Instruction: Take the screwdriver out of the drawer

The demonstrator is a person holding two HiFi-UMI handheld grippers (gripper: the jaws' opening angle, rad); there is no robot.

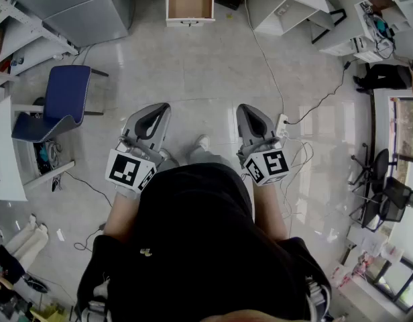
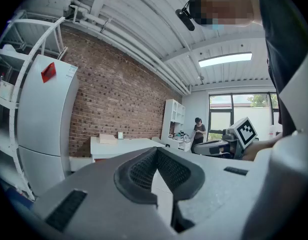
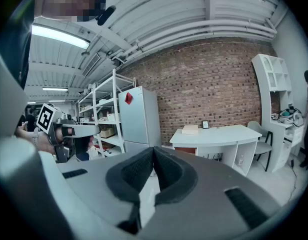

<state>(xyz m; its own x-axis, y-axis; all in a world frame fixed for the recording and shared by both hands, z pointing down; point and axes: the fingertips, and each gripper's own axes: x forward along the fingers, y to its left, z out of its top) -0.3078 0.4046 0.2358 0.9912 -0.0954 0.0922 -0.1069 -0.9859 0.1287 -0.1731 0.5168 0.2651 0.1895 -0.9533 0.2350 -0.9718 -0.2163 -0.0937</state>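
At the left a blue moulded chair (image 1: 66, 99) stands on the glossy pale floor (image 1: 206, 66). The left gripper (image 1: 158, 111), smooth grey plastic with dark ribbed pads (image 2: 141, 171), is clenched tip to tip on nothing. Far ahead the drawer (image 1: 190, 2) is pulled open, its flat brown boxy inside too small to show the screwdriver, and the right gripper (image 1: 249, 113), of the same make, is likewise pinched closed and empty.

The floor (image 1: 213, 66) is glossy pale tile, the far drawer (image 1: 190, 0) bare brown wood inside, the brick wall (image 2: 114, 99) rough and matt, the refrigerator (image 2: 44, 129) smooth grey
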